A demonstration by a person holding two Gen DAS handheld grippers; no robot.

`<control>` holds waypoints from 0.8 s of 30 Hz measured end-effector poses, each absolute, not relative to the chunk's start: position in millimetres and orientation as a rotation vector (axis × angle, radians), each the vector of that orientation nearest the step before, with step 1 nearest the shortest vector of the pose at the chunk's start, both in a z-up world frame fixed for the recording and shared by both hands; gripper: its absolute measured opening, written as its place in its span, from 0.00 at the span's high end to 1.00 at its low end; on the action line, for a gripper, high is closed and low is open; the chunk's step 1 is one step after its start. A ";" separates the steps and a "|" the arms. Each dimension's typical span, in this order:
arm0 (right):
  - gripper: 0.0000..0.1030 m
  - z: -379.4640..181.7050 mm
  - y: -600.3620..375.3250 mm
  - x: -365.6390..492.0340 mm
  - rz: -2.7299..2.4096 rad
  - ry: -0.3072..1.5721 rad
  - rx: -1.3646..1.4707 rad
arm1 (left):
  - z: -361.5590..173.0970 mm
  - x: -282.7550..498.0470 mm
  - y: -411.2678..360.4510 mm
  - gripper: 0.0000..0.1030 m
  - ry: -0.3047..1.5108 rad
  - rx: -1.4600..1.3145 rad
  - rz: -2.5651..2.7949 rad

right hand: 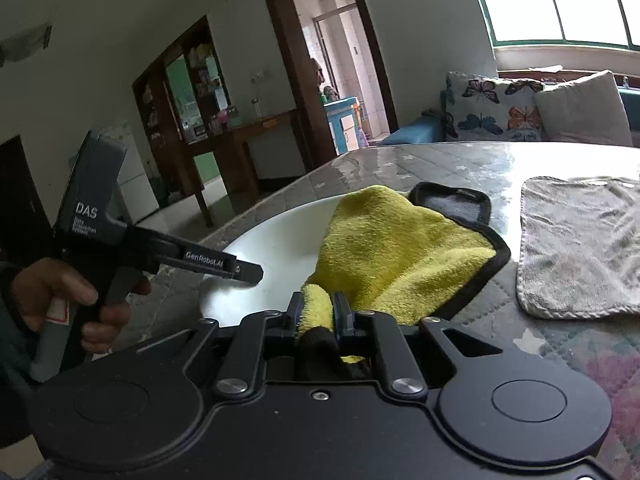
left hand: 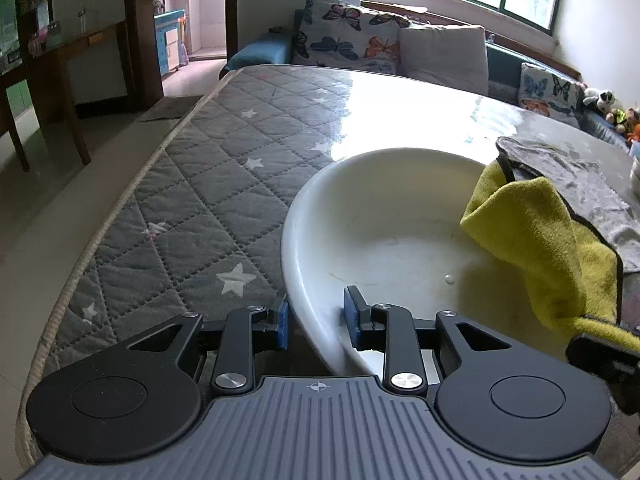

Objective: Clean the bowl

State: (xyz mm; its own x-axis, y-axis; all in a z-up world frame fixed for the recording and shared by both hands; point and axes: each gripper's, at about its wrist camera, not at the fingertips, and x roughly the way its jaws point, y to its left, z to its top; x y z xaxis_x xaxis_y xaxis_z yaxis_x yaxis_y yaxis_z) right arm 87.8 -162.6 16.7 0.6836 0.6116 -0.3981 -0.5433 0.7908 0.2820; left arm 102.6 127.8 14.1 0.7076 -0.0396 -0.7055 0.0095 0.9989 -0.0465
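Along the left side of the left wrist view, a grey quilted cover with white stars (left hand: 208, 200) lies under a glossy sheet on the tabletop (left hand: 400, 92), which runs up toward the cushions at the top of the frame. Right of centre sits the white bowl (left hand: 384, 216), wide and shallow, with a small drop of water on its floor. At the lower middle of the frame the left gripper (left hand: 316, 320) straddles the bowl's near rim: one blue-padded finger is outside the wall and the other inside, the fingers a little apart, and whether the pads press the rim cannot be told. Further right, a yellow cloth (left hand: 532, 236) with a dark border hangs over the bowl's right side, and behind it at the right edge lies a grey towel (left hand: 580, 176).

At the far left of the right wrist view, a person's hand (right hand: 60, 300) grips the handle of the left gripper, whose black arm reaches toward the bowl (right hand: 280, 248) in the middle of the frame. Right of that arm, the yellow cloth (right hand: 392, 248) is bunched over the bowl's right half, its grey underside and black edging turned up at the top. At the lower centre the right gripper (right hand: 316, 312) has its fingers closed tightly on a rolled fold of the cloth. At the right of the frame the grey towel (right hand: 580, 244) lies flat on the tabletop, apart from the bowl.
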 end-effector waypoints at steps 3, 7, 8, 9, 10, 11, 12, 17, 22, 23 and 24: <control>0.86 16.6 -167.5 89.7 0.640 0.495 0.161 | 13.2 100.1 125.7 0.70 0.785 -0.045 -0.026; 0.86 16.3 -172.7 96.5 0.625 0.490 0.170 | 13.0 98.5 124.0 0.69 0.783 -0.040 -0.025; 0.86 16.1 -173.6 98.4 0.622 0.489 0.172 | 12.8 98.6 124.0 0.69 0.783 -0.040 -0.025; 0.86 15.9 -174.6 100.2 0.619 0.488 0.174 | 12.6 98.1 123.8 0.69 0.782 -0.038 -0.023; 0.86 15.7 -175.6 102.1 0.617 0.486 0.176 | 12.2 97.2 123.3 0.69 0.780 -0.036 -0.022; 0.86 15.6 -176.4 103.9 0.615 0.485 0.177 | 11.9 97.1 122.6 0.69 0.779 -0.032 -0.021; 0.86 15.7 -177.0 105.8 0.614 0.485 0.179 | 11.7 97.0 121.8 0.68 0.778 -0.028 -0.020; 0.86 14.7 -179.0 115.2 0.606 0.483 0.178 | 9.6 95.7 119.7 0.67 0.777 -0.020 -0.015; 0.86 13.6 -179.5 128.1 0.594 0.479 0.169 | 7.8 92.8 119.4 0.67 0.776 -0.028 -0.016; 0.86 13.3 -179.0 129.6 0.593 0.477 0.163 | 7.5 92.6 119.6 0.66 0.777 -0.034 -0.017; 0.86 13.2 -178.6 131.1 0.591 0.476 0.159 | 7.7 93.3 119.6 0.66 0.778 -0.033 -0.018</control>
State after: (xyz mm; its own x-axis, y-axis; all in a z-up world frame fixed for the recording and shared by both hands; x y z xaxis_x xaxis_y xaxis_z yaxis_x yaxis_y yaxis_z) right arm 131.1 -178.6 13.2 0.7263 0.5694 -0.3851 -0.4971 0.8220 0.2777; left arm 93.3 119.6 7.6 0.7123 -0.0284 -0.7013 0.0037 0.9993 -0.0367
